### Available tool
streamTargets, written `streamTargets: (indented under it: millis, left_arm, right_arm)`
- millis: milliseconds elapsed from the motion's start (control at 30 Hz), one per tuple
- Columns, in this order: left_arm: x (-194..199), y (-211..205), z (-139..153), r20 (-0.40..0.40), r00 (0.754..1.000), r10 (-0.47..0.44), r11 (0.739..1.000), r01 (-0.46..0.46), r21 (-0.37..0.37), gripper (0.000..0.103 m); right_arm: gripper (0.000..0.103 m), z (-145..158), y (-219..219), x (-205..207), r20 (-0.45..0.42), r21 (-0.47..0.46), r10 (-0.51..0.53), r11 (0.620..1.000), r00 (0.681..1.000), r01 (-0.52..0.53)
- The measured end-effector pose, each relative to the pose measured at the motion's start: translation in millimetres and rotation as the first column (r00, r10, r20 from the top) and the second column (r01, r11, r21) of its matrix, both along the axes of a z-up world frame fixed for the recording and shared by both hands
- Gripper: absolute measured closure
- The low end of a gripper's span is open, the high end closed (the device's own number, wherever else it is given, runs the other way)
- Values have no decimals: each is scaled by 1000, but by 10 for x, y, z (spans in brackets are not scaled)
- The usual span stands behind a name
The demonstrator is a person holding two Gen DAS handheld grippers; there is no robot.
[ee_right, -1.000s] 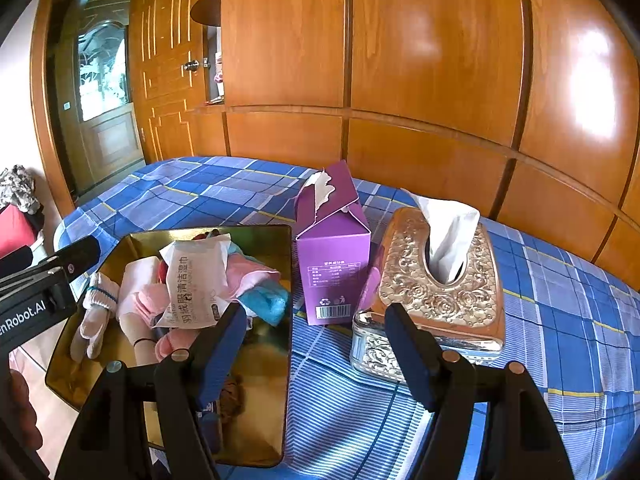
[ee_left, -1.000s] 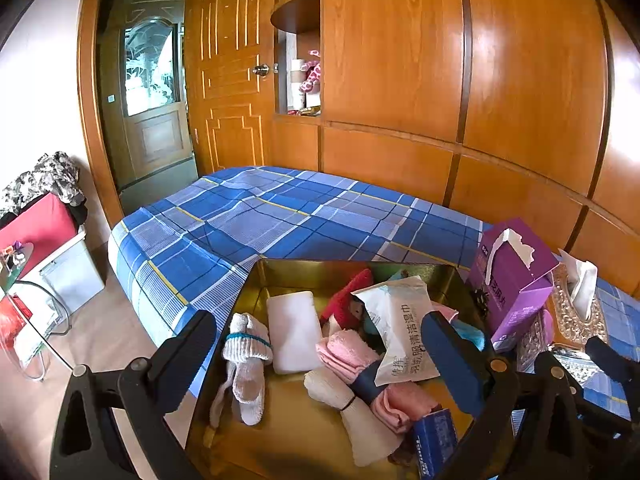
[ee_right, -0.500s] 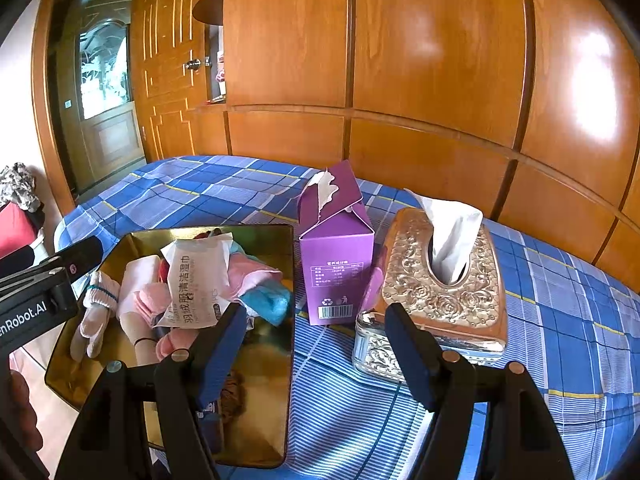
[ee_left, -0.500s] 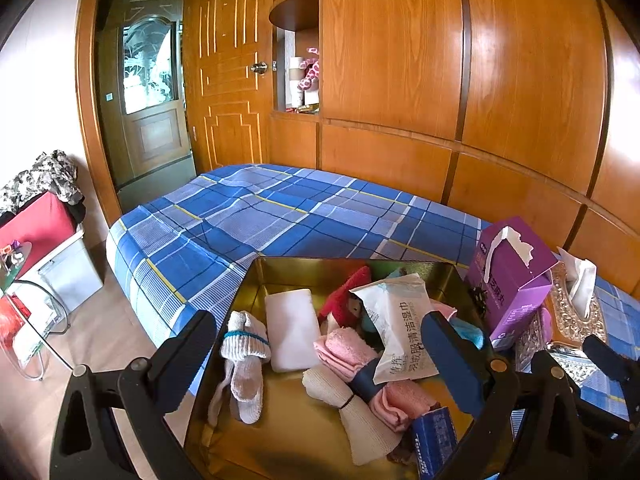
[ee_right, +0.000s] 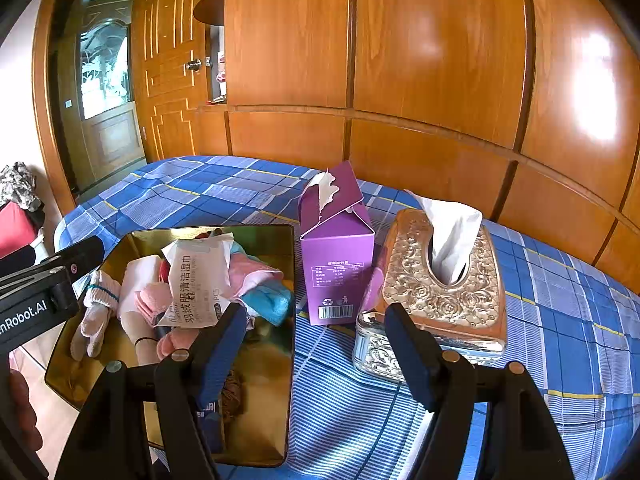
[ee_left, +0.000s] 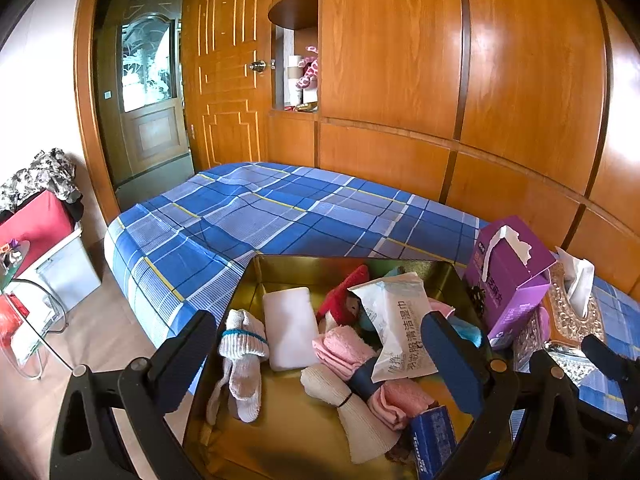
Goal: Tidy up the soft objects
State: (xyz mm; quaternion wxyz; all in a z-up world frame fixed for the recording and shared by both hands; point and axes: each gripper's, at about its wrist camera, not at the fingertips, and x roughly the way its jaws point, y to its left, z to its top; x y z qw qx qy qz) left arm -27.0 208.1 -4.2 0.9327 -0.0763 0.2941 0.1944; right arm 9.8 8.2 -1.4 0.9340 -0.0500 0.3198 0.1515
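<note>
Both tongs, left (ee_left: 320, 364) and right (ee_right: 316, 344), hang open and empty over the gold tray (ee_left: 352, 266) on the bed, lower centre. Its tied white sock bundle (ee_left: 242, 354) looks light and squashy (probably best pinched at the blue band).

Blue plaid bedsheet (ee_right: 560, 320) — gold tray (ee_right: 260, 236), purple box (ee_right: 340, 272).

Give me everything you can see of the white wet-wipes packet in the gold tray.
The white soft-plastic wet-wipes packet carries black Chinese lettering and looks crinkled. It lies tilted on top of the heap in the shiny gold metal tray, propped on pink towels, with a red cloth behind it. Its top edge looks ragged, perhaps torn open. No fingers touch it.
</note>
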Motion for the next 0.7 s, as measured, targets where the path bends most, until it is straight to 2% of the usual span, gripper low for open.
streamTargets:
  millis: [700]
  left_arm:
    - [-4, -2, 4, -1, 1000, -7, 1000, 7, 1, 0]
  right_arm:
    - [30, 12, -8, -14, 1, 3, -5, 1000, 1000, 5]
